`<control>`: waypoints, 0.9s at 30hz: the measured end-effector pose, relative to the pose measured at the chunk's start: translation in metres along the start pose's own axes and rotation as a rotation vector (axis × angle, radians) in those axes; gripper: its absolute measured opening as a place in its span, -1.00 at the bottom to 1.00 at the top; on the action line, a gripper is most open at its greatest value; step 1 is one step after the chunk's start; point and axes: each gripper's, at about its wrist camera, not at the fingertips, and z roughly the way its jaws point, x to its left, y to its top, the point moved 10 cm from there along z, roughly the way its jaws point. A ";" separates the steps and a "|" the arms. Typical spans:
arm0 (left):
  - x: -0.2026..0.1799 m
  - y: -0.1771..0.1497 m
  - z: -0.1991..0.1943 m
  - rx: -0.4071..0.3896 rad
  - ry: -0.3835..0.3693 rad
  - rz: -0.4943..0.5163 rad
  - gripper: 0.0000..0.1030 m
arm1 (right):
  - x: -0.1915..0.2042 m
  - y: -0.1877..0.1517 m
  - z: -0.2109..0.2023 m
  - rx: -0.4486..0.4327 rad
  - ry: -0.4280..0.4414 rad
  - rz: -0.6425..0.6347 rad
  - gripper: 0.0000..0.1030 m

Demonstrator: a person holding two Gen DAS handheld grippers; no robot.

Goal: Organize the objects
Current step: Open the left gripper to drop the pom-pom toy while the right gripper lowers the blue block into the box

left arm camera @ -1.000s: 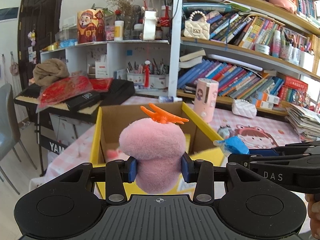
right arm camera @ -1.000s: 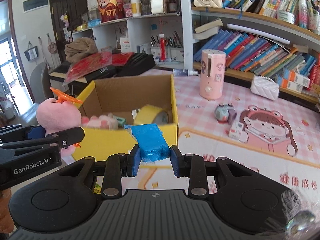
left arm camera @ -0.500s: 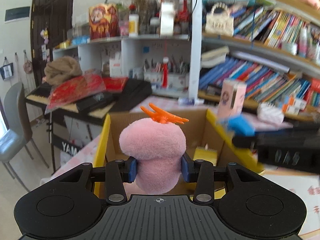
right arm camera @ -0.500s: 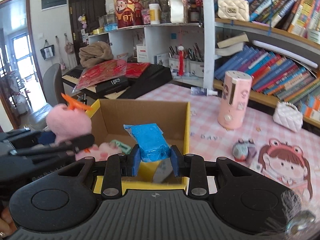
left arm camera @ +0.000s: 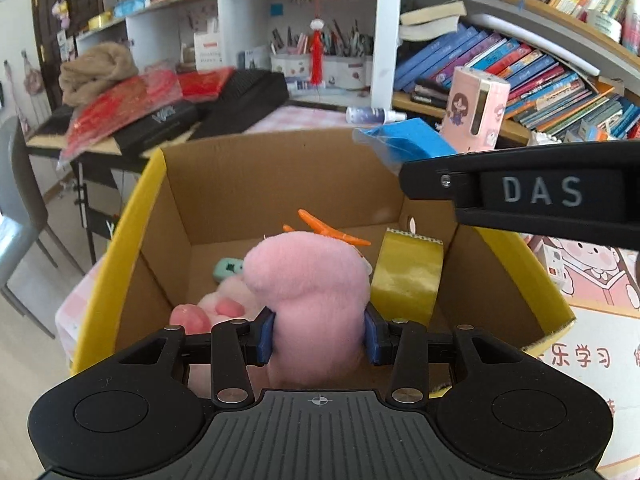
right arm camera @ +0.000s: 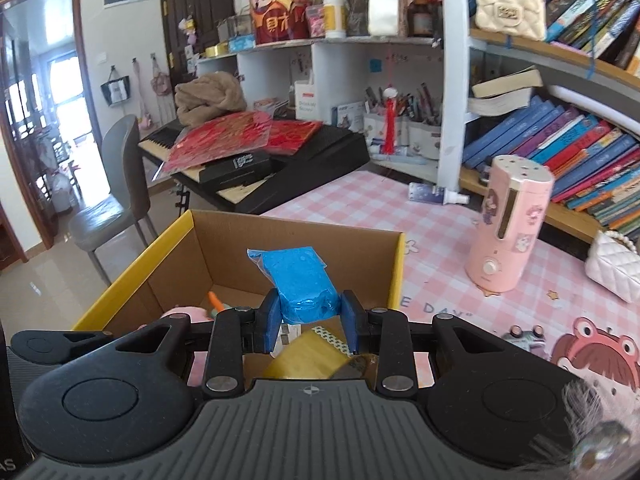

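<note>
An open yellow-edged cardboard box (left arm camera: 280, 176) fills the left wrist view. My left gripper (left arm camera: 318, 336) hangs over its inside, its pads pressing a pink plush toy (left arm camera: 316, 288) with an orange clip (left arm camera: 324, 230) on top; its jaws are opening. In the right wrist view, my right gripper (right arm camera: 308, 322) is shut on a blue packet (right arm camera: 300, 280) above the box (right arm camera: 304, 236). The same blue packet (left arm camera: 404, 140) shows over the box's far right corner. Inside lie a yellow tape roll (left arm camera: 406, 276), a pink paw plush (left arm camera: 208, 312) and a small teal item (left arm camera: 228, 270).
A pink cylindrical appliance (right arm camera: 508, 232), a white quilted purse (right arm camera: 616, 268) and a small frog toy (right arm camera: 524, 336) stand on the pink checked tablecloth right of the box. Behind are a black keyboard (right arm camera: 304, 152) piled with red packets, a grey chair (right arm camera: 116, 200) and bookshelves.
Both grippers moved forward over the box. The left one tipped down with the plush above the box's inside; the right one carried the blue packet over the opening.
</note>
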 end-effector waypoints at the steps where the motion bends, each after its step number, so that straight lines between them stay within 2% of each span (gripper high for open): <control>1: 0.000 -0.001 0.002 0.009 0.000 -0.005 -0.17 | 0.000 0.000 0.005 0.011 0.005 0.001 -0.43; 7: -0.003 0.001 0.007 0.011 0.017 0.016 -0.12 | 0.002 0.000 0.028 0.060 0.030 -0.035 -0.43; 9: -0.003 0.003 0.006 0.000 0.033 0.021 0.02 | 0.005 -0.001 0.035 0.075 0.040 -0.053 -0.43; 11: -0.001 0.005 0.004 -0.022 0.062 0.026 0.36 | 0.007 -0.002 0.042 0.090 0.050 -0.070 -0.43; 14: 0.000 0.008 -0.003 -0.052 0.075 0.031 0.50 | 0.009 -0.002 0.050 0.110 0.063 -0.081 -0.43; 23: 0.006 0.013 -0.035 -0.145 0.101 0.015 0.67 | 0.018 0.002 0.068 0.142 0.094 -0.119 -0.43; 27: 0.014 0.016 -0.042 -0.171 0.123 0.007 0.70 | 0.025 -0.004 0.078 0.188 0.101 -0.153 -0.43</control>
